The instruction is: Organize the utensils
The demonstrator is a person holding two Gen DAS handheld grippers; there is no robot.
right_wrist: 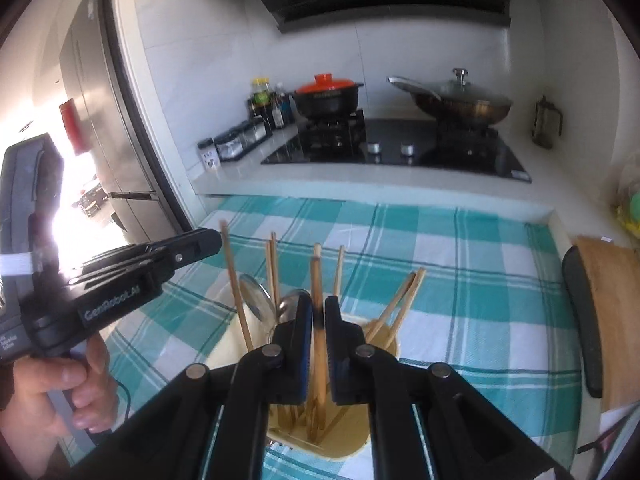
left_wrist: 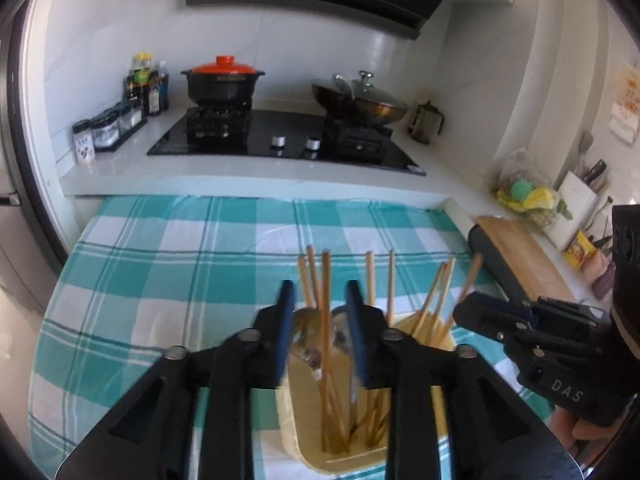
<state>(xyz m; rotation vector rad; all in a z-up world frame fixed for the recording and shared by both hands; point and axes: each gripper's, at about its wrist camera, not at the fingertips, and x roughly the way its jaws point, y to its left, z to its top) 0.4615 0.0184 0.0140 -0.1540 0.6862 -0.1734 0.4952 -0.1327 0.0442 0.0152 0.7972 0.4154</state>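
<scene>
A cream utensil holder stands on the teal checked cloth. It holds several wooden chopsticks and metal spoons. My left gripper hovers over the holder's left part, open, with one chopstick and the spoon bowls loose between its blue pads. My right gripper is above the holder, its pads closed against a single upright chopstick whose lower end rests inside the holder. Each gripper appears in the other's view: the right gripper and the left gripper, which a hand holds.
Behind the cloth is a counter with a black hob, a black pot with a red lid, a lidded wok and seasoning bottles. A wooden cutting board lies at the right edge.
</scene>
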